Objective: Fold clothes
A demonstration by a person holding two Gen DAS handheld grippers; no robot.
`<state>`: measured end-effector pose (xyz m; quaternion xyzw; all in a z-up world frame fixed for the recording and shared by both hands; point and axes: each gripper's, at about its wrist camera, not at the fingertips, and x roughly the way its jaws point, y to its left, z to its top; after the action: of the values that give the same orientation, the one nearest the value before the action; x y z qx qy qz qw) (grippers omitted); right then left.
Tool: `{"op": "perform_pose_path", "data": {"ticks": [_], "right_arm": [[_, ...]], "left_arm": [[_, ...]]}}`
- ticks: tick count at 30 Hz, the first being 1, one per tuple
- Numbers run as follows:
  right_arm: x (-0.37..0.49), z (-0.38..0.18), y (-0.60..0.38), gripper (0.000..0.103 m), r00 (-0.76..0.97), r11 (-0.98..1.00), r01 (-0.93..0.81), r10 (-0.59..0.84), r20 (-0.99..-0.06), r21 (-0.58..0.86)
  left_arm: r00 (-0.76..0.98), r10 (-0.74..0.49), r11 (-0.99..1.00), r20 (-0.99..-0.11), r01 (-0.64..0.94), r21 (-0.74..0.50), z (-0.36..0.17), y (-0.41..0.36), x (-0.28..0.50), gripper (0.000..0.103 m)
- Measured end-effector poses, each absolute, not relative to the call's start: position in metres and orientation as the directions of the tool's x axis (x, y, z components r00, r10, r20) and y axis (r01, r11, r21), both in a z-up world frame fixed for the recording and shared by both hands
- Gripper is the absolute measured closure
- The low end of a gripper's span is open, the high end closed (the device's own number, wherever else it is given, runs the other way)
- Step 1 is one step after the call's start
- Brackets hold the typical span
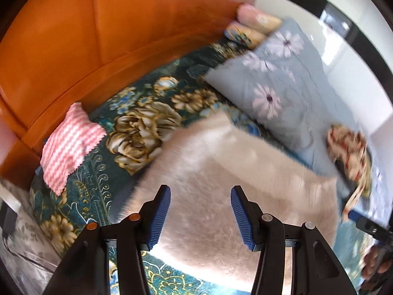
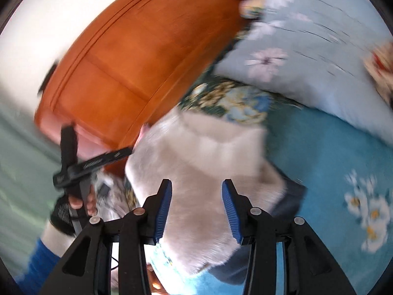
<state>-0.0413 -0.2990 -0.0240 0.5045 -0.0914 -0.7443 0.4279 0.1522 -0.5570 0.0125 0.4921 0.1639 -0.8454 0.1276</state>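
A fluffy beige garment (image 1: 233, 172) lies folded on the flowered bedspread (image 1: 137, 123). My left gripper (image 1: 200, 211) is open above its near edge, with the blue pads apart and nothing between them. In the right wrist view the same beige garment (image 2: 203, 172) lies below my right gripper (image 2: 196, 209), which is also open and empty. A dark lining shows at the garment's right edge (image 2: 292, 196). The left gripper's handle and the hand holding it show in the right wrist view (image 2: 78, 172). Both views are motion-blurred.
An orange wooden headboard (image 1: 110, 36) runs along the far side of the bed. A pink-and-white striped cloth (image 1: 71, 142) lies at the left. A grey-blue flowered pillow (image 1: 282, 86) lies at the right. A teal flowered blanket (image 2: 331, 172) covers the right.
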Motion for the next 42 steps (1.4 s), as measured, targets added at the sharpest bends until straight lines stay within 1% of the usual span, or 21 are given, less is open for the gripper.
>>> {"op": "perform_pose_path", "data": {"ticks": [2,4,8,11,13,17,20,23,24,25,28,30,32,33,34,35,36,37,38,40,42], "right_arm": [[-0.035,-0.033,-0.307,0.059,-0.129,-0.623,0.580,-0.706,-0.697,0.524],[-0.039,-0.047,-0.307,0.059,-0.157,-0.658,0.574,-0.672,-0.724,0.487],[-0.037,-0.072,-0.293,0.058,-0.122,-0.672,0.526,-0.666,-0.736,0.521],[-0.038,-0.084,-0.294,0.058,-0.117,-0.680,0.492,-0.670,-0.733,0.543],[-0.040,-0.089,-0.291,0.058,-0.115,-0.682,0.459,-0.681,-0.723,0.569],[-0.036,-0.087,-0.285,0.058,-0.116,-0.704,0.433,-0.663,-0.739,0.563],[-0.026,-0.076,-0.278,0.057,-0.140,-0.708,0.436,-0.664,-0.735,0.556],[-0.009,-0.068,-0.269,0.056,-0.164,-0.710,0.429,-0.669,-0.725,0.559],[-0.002,-0.068,-0.266,0.056,-0.168,-0.712,0.425,-0.669,-0.724,0.559],[0.005,-0.069,-0.264,0.054,-0.171,-0.715,0.422,-0.666,-0.726,0.557],[0.025,-0.074,-0.261,0.038,-0.163,-0.723,0.414,-0.657,-0.736,0.554],[0.039,-0.077,-0.261,0.038,-0.151,-0.724,0.414,-0.652,-0.743,0.551],[0.053,-0.078,-0.263,0.038,-0.156,-0.734,0.437,-0.631,-0.760,0.520],[0.058,-0.077,-0.265,0.038,-0.161,-0.739,0.446,-0.621,-0.768,0.504],[0.063,-0.077,-0.266,0.038,-0.166,-0.745,0.456,-0.609,-0.776,0.487],[0.068,-0.077,-0.267,0.037,-0.171,-0.750,0.465,-0.597,-0.783,0.470],[0.073,-0.077,-0.268,0.034,-0.177,-0.755,0.475,-0.586,-0.791,0.453],[0.077,-0.077,-0.269,0.024,-0.184,-0.759,0.482,-0.577,-0.796,0.438],[0.081,-0.077,-0.270,0.020,-0.193,-0.762,0.488,-0.571,-0.798,0.427],[0.086,-0.076,-0.270,0.019,-0.206,-0.767,0.495,-0.560,-0.802,0.408],[0.091,-0.076,-0.271,0.017,-0.220,-0.776,0.501,-0.542,-0.811,0.383]], "left_arm": [[-0.471,-0.090,-0.919,-0.878,0.379,-0.109,0.005,-0.554,0.153,0.048],[-0.467,-0.121,-0.916,-0.876,0.393,-0.083,-0.002,-0.556,0.157,0.048],[-0.460,-0.096,-0.883,-0.883,0.448,-0.138,-0.022,-0.570,0.164,0.048],[-0.451,-0.088,-0.868,-0.888,0.472,-0.154,-0.034,-0.573,0.164,0.048],[-0.450,-0.086,-0.863,-0.889,0.480,-0.159,-0.040,-0.573,0.165,0.043],[-0.458,-0.109,-0.857,-0.882,0.492,-0.150,-0.034,-0.564,0.167,0.041],[-0.485,-0.098,-0.854,-0.869,0.489,-0.177,-0.026,-0.557,0.173,0.040],[-0.517,-0.084,-0.853,-0.852,0.480,-0.207,-0.025,-0.543,0.187,0.034],[-0.528,-0.079,-0.852,-0.846,0.476,-0.217,-0.024,-0.539,0.192,0.029],[-0.538,-0.075,-0.852,-0.839,0.472,-0.227,-0.023,-0.534,0.197,0.024],[-0.569,-0.061,-0.849,-0.820,0.461,-0.257,-0.022,-0.521,0.211,0.017],[-0.589,-0.052,-0.848,-0.806,0.453,-0.276,-0.021,-0.512,0.221,0.015],[-0.609,-0.043,-0.846,-0.792,0.444,-0.296,-0.020,-0.503,0.230,0.013],[-0.619,-0.038,-0.845,-0.785,0.439,-0.305,-0.019,-0.499,0.235,0.009],[-0.629,-0.034,-0.844,-0.777,0.435,-0.315,-0.018,-0.494,0.240,0.003],[-0.638,-0.030,-0.843,-0.769,0.430,-0.324,-0.018,-0.490,0.244,0.000],[-0.648,-0.025,-0.841,-0.762,0.425,-0.334,-0.017,-0.485,0.249,0.000],[-0.654,-0.029,-0.841,-0.756,0.425,-0.335,-0.017,-0.483,0.253,0.000],[-0.654,-0.036,-0.841,-0.755,0.428,-0.331,-0.016,-0.481,0.257,0.000],[-0.649,-0.051,-0.841,-0.759,0.438,-0.318,-0.016,-0.478,0.263,0.000],[-0.640,-0.075,-0.844,-0.765,0.450,-0.293,-0.016,-0.474,0.270,0.000]]}}
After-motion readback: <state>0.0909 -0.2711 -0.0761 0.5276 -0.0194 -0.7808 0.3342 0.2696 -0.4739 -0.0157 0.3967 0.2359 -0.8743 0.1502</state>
